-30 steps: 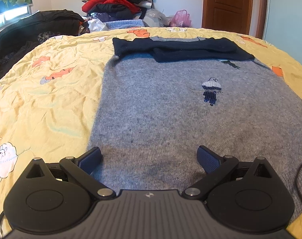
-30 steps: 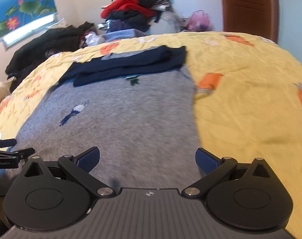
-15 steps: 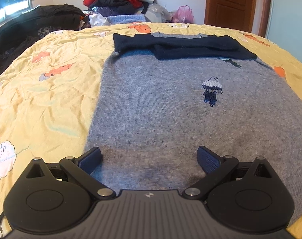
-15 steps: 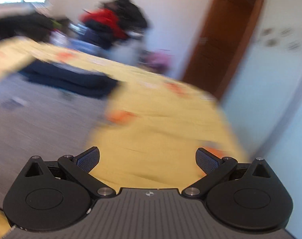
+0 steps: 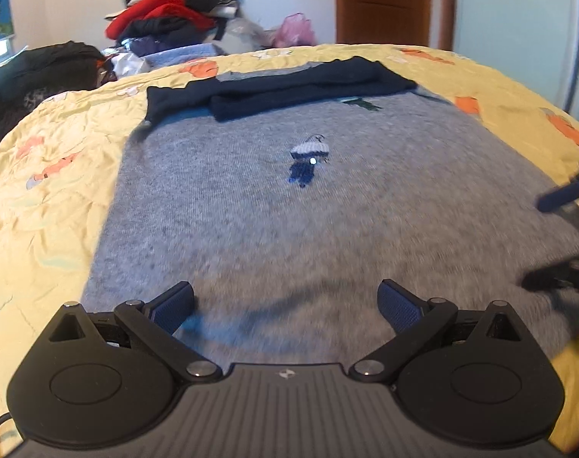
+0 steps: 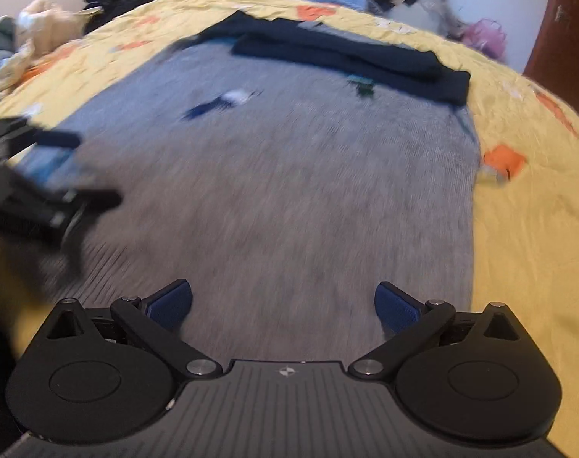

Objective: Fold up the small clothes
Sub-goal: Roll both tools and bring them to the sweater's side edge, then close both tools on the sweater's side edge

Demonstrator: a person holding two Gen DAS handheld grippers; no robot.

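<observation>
A grey knit sweater (image 5: pixel 289 221) lies flat on the yellow bedspread (image 5: pixel 49 175), its navy sleeves (image 5: pixel 289 87) folded across the far end and a small embroidered figure (image 5: pixel 306 160) on the chest. My left gripper (image 5: pixel 285 307) hovers open above the sweater's near hem. My right gripper (image 6: pixel 283 305) is open too, over the same hem toward its right side. The sweater (image 6: pixel 281 175) looks blurred in the right wrist view, where the left gripper (image 6: pixel 75 168) shows at the left edge. The right gripper (image 5: pixel 556 236) appears at the right edge of the left wrist view.
A heap of red and dark clothes (image 5: pixel 174 19) is piled against the far wall beyond the bed. Black garments (image 5: pixel 33 76) lie at the bed's far left. A brown wooden door (image 5: pixel 381 0) stands at the back right. Pale crumpled cloth (image 6: pixel 41 26) lies far left.
The right gripper swung back from the door side to face the sweater. The left gripper rose and drew back a little, and each gripper now shows in the other's view.
</observation>
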